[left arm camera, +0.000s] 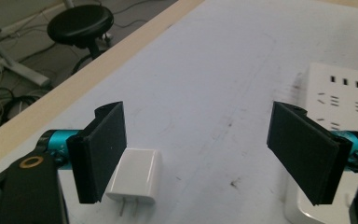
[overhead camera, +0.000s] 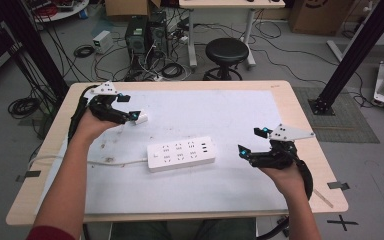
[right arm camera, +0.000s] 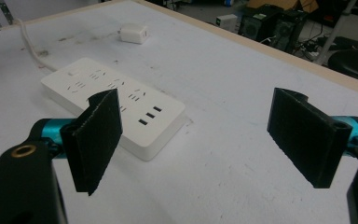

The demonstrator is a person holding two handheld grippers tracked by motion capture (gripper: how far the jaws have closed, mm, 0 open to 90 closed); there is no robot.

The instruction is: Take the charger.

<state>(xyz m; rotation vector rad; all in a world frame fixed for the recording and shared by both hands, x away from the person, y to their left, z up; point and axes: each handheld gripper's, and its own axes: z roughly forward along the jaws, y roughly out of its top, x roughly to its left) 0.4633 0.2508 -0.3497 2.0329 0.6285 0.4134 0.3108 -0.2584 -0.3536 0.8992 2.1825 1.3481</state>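
Both grippers' jaws stand wide apart, holding nothing. Just beside one jaw of the left gripper [left arm camera: 200, 154] lies a white USB charger plug [left arm camera: 136, 181] on the white mat [overhead camera: 220, 107], prongs toward the camera. Nearby, mid-table, sits a white power strip [overhead camera: 181, 153]; the right gripper [overhead camera: 252, 141] hovers near its USB end.

No readable text, label, brand, number or sign shows on anything here.
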